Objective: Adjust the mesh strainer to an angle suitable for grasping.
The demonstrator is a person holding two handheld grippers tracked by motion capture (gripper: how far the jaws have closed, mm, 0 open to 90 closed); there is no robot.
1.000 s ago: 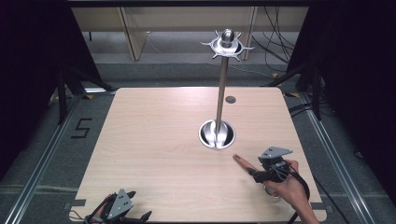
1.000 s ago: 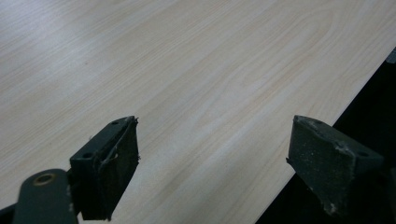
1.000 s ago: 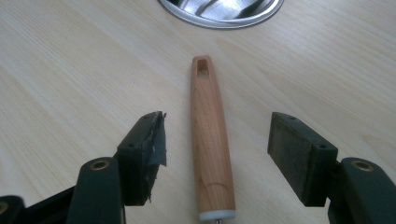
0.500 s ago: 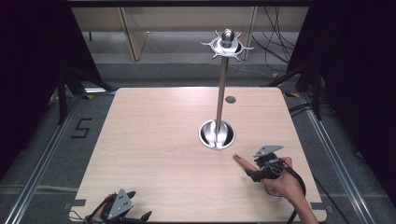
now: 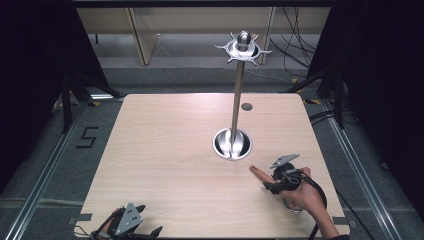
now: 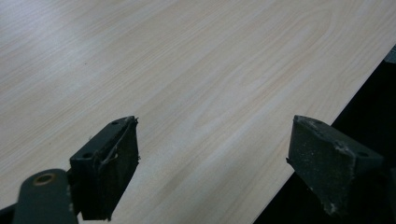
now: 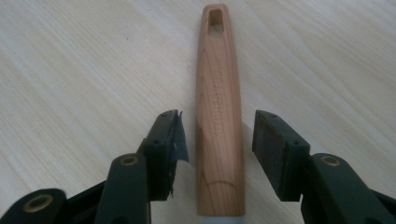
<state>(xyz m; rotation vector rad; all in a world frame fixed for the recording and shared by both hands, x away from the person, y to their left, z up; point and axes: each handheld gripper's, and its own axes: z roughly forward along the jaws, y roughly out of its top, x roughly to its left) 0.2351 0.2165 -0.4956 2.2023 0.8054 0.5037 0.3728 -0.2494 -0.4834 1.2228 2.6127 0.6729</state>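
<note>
While the left gripper (image 5: 131,227) lay idle at the near left edge of the worktop (image 5: 170,150), its jaws spread wide over bare wood and holding nothing, the right gripper (image 5: 267,181) had come slightly nearer the person and lower over the last second, settling down around the wooden handle (image 7: 218,116) of a utensil lying flat on the board. In the right gripper view the handle ran straight ahead between the two black jaws, its far end with the hanging hole (image 7: 215,19) pointing away from the gripper and its near end meeting a pale, greyish part at the bottom edge of the picture; what kind of utensil head that led to could not be told. The jaws stood partly open, one on each side of the handle with a small gap left at either flank, so nothing was yet clamped. From above, the tip of the handle (image 5: 256,171) showed just ahead of the right gripper, toward the round steel base (image 5: 232,145) of a tall metal stand (image 5: 238,90) whose top ring carried hooks. Judging by that descent and by the handle sitting centred between the jaws, the approach seemed finished and the grasp itself looked like the step now due: closing squarely on the handle. The hooked stand beyond suggested where the utensil might be meant to go, by its hole.
</note>
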